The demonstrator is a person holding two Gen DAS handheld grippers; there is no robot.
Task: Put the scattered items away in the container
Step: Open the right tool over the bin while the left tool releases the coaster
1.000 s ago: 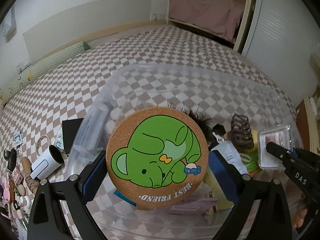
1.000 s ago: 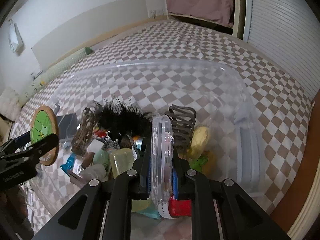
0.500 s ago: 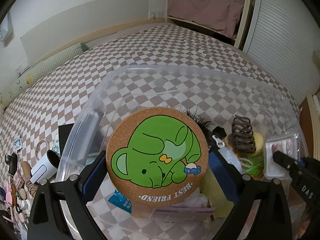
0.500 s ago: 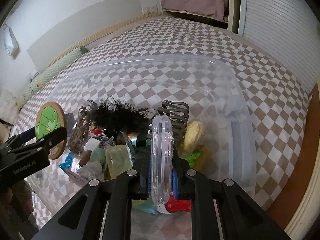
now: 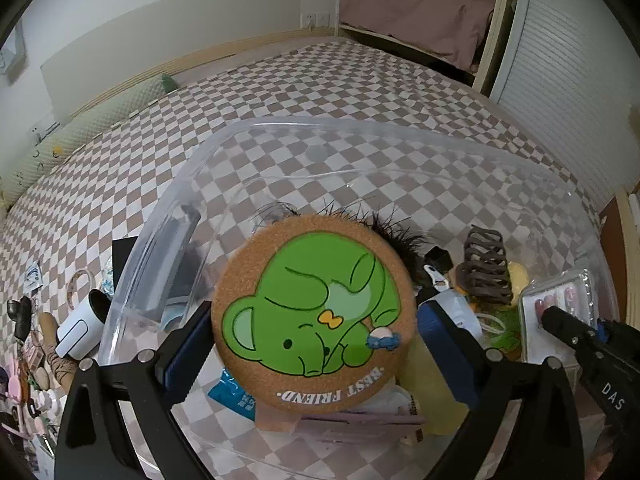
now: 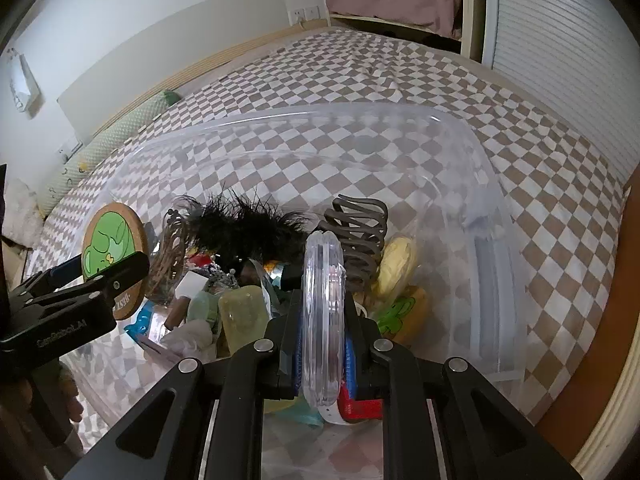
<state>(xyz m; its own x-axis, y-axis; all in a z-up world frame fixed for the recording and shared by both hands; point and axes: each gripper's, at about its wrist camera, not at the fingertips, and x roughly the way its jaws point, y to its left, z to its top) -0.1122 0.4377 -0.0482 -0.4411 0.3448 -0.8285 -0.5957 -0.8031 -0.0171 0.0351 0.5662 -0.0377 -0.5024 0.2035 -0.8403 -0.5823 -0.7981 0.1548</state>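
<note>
You had both grippers loaded over the clear bin (image 6: pixel 496 208) — left gripper (image 5: pixel 316 344) clamped on the cork coaster (image 5: pixel 314 314) by its edges, face toward the cam, prob. so it drops flat. Right gripper (image 6: pixel 323 332) pinched the clear nail case (image 6: pixel 323 320) edge-on, above the bin's near side. More bits, incl. a white cup (image 5: pixel 80 330), lay left of the bin, outside it.

Home bedroom, checkered bedspread (image 5: pixel 320 80), pale headboard (image 5: pixel 168 32), green bolster pillow (image 5: pixel 92 124), pink bedding on a wardrobe shelf (image 5: pixel 412 12)
</note>
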